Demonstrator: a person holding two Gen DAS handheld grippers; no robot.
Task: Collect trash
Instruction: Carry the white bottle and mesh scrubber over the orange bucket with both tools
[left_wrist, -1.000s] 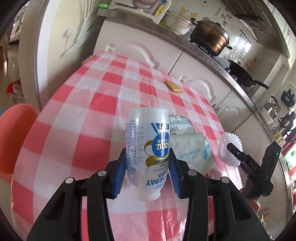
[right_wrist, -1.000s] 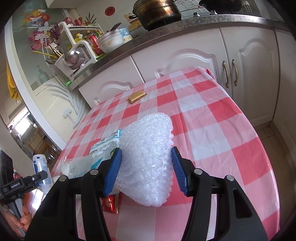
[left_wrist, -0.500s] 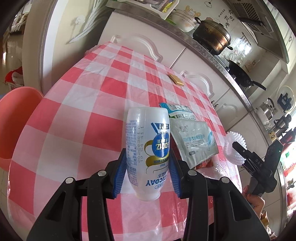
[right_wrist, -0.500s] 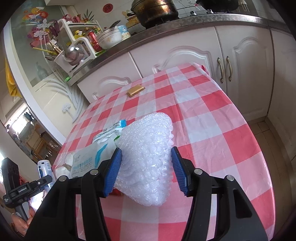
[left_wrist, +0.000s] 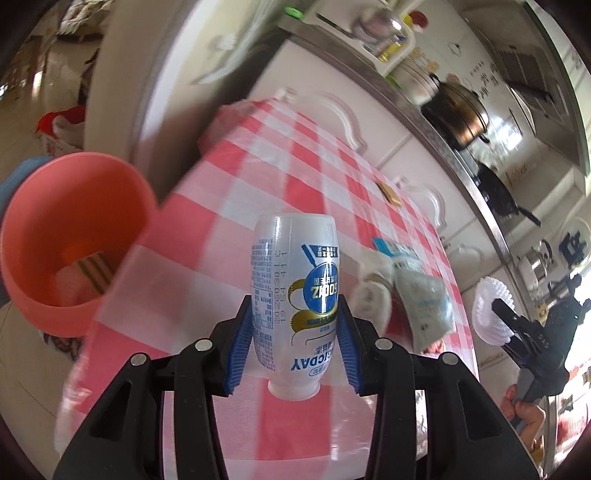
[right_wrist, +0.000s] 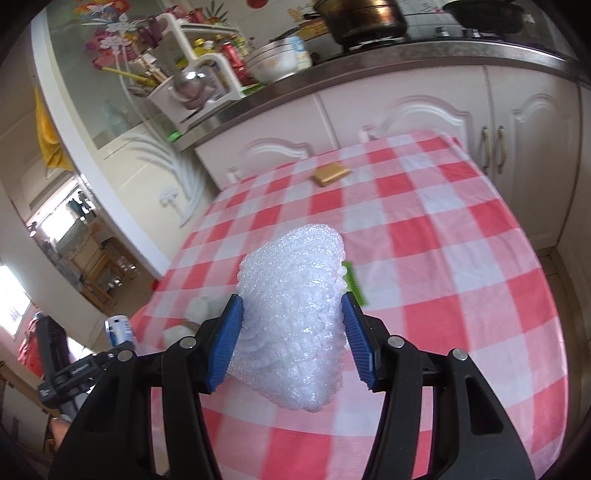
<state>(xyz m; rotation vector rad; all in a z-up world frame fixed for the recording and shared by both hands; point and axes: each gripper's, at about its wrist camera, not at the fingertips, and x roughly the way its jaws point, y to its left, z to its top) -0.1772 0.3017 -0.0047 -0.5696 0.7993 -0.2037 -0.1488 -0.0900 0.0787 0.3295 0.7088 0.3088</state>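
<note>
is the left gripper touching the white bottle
Touching. In the left wrist view the left gripper has both blue pads pressed against the sides of the white bottle, holding it upside down above the checked tablecloth.

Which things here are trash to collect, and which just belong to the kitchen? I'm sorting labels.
Job:
bottle in left gripper
foam wrap in right gripper
packets
pink bin

Lying about:
pot
pan
dish rack
</note>
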